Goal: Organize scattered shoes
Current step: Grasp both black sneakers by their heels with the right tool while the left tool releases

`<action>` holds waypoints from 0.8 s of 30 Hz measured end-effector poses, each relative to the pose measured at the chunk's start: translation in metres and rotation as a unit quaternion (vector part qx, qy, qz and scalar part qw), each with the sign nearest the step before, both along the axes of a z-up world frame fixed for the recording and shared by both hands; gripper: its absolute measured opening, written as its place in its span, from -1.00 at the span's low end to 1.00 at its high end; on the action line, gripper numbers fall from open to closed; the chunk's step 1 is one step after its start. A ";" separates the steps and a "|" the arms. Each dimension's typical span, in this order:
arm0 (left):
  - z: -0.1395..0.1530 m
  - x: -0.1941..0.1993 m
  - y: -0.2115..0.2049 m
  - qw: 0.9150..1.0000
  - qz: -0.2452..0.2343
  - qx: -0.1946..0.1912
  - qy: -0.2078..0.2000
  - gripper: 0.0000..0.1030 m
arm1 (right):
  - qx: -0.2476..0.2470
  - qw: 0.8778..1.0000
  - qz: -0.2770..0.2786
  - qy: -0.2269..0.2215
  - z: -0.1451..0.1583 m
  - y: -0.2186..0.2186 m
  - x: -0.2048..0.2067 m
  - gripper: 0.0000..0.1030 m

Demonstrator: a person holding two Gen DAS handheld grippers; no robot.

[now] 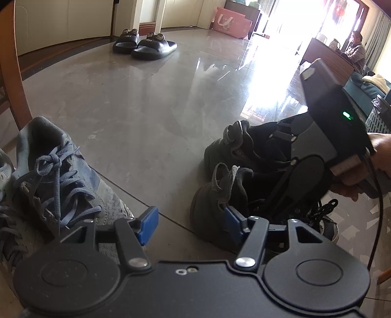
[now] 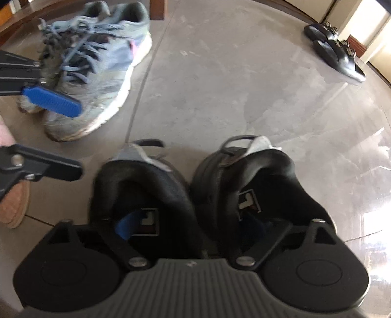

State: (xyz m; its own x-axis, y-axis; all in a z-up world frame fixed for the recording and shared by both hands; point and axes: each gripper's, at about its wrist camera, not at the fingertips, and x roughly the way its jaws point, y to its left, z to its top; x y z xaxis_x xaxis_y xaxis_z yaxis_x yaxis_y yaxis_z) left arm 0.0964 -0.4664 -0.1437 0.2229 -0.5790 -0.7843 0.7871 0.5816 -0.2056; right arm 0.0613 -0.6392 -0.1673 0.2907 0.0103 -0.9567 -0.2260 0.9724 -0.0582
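A pair of black sneakers point(image 2: 190, 186) stands side by side on the grey floor, heels away from my right gripper point(image 2: 190, 227). One blue finger sits inside each shoe opening, so the jaws straddle the two touching inner walls; the gap is wide. The same pair shows in the left wrist view point(image 1: 234, 156) with the right gripper point(image 1: 288, 146) on it. My left gripper point(image 1: 188, 222) is open and empty, low between the black pair and a pair of blue-grey laced sneakers point(image 1: 61, 171), which also show in the right wrist view point(image 2: 97, 68). The left gripper's blue finger point(image 2: 52, 101) hovers by them.
A pair of black slides point(image 1: 144, 45) sits far across the glossy floor, also in the right wrist view point(image 2: 334, 49). A wooden chair leg point(image 1: 14, 73) stands at left. A brown shoe toe point(image 2: 14, 203) lies at the left edge. A pink box point(image 1: 231, 23) and a seated person point(image 1: 355, 47) are far back.
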 end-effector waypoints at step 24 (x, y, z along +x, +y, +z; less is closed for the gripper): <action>-0.002 0.006 0.010 1.000 0.017 0.003 0.011 0.16 | 0.050 0.996 0.019 -0.075 0.009 -0.004 -0.009 0.10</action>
